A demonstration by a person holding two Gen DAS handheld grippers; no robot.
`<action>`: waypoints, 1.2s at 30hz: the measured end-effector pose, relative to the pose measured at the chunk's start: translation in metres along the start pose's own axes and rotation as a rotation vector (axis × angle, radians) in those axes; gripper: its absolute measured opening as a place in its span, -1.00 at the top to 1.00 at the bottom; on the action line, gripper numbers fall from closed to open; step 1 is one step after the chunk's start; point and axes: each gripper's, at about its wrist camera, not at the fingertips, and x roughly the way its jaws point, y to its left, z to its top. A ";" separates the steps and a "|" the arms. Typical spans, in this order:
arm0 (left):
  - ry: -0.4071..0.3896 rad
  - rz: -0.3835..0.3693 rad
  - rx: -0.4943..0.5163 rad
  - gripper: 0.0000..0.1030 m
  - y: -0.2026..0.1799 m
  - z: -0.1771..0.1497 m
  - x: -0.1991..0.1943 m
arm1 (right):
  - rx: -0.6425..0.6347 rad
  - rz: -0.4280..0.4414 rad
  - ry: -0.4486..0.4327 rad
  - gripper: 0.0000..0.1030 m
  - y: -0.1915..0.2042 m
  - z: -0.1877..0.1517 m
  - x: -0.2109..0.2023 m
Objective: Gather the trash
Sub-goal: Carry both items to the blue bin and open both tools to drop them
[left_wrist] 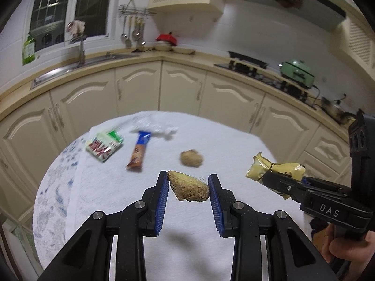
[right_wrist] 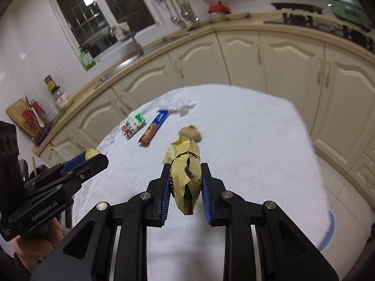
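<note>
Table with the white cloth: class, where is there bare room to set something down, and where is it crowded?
The table is bare on its right half, beyond the brown lump, and along the near edge. The far left is crowded: green-and-red packet, blue-ended snack bar, clear plastic.

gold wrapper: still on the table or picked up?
Picked up: the gold wrapper is pinched in the right tongs, above the white tablecloth.

Cream curved kitchen cabinets (left_wrist: 138,86), dark window (right_wrist: 103,11) above sink (left_wrist: 98,59), white-clothed table (right_wrist: 246,140), tiled floor (right_wrist: 339,194)
</note>
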 end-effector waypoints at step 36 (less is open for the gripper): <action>0.323 -0.410 0.380 0.41 -0.324 -0.002 0.183 | 0.499 -0.404 -0.117 0.54 -0.294 -0.101 -0.168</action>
